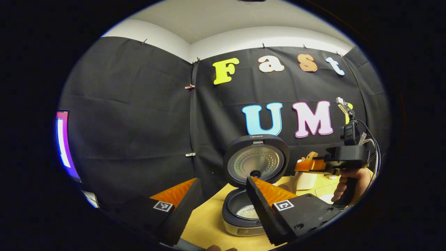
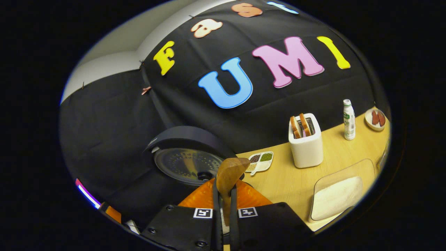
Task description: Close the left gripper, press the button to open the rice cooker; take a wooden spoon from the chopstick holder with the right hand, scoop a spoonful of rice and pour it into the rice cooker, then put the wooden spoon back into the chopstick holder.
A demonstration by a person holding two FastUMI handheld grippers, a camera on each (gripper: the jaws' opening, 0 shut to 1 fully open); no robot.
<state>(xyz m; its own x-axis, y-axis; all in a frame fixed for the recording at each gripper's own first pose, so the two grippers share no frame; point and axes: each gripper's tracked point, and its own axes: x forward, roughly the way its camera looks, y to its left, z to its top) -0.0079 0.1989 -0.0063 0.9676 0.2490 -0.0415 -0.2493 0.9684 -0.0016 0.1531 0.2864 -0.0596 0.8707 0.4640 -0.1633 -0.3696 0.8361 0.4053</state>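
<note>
Right gripper (image 2: 223, 205): jaws pressed onto the handle of the wooden spoon (image 2: 230, 174), both fingers bearing on it. Spoon bowl sticks up past the fingertips, tilted; whether it carries rice cannot be told. In the left gripper view this same gripper (image 1: 306, 164) is seen at the right, held by a hand (image 1: 352, 184) above the table, with the spoon bowl (image 1: 311, 156) poking out on its left side.

Left gripper (image 1: 223, 195): jaws spread wide, nothing between them. It hangs in front of the rice cooker (image 1: 244, 212).

Rice cooker: lid (image 1: 256, 162) swung up and standing open, its metal inner plate facing the camera. A patch of white grains lies in the inner pot. In the right gripper view the open lid (image 2: 188, 164) sits just beyond the spoon bowl, to the left.

Table (image 2: 278, 181), right gripper view: small divided dish of grains (image 2: 260, 161) near the lid; white toaster (image 2: 306, 143) with two slices in it farther right; white bottle (image 2: 348, 119) and a small bowl (image 2: 375, 119) at the far right; clear tray of rice (image 2: 338, 198) at the near right edge.
</note>
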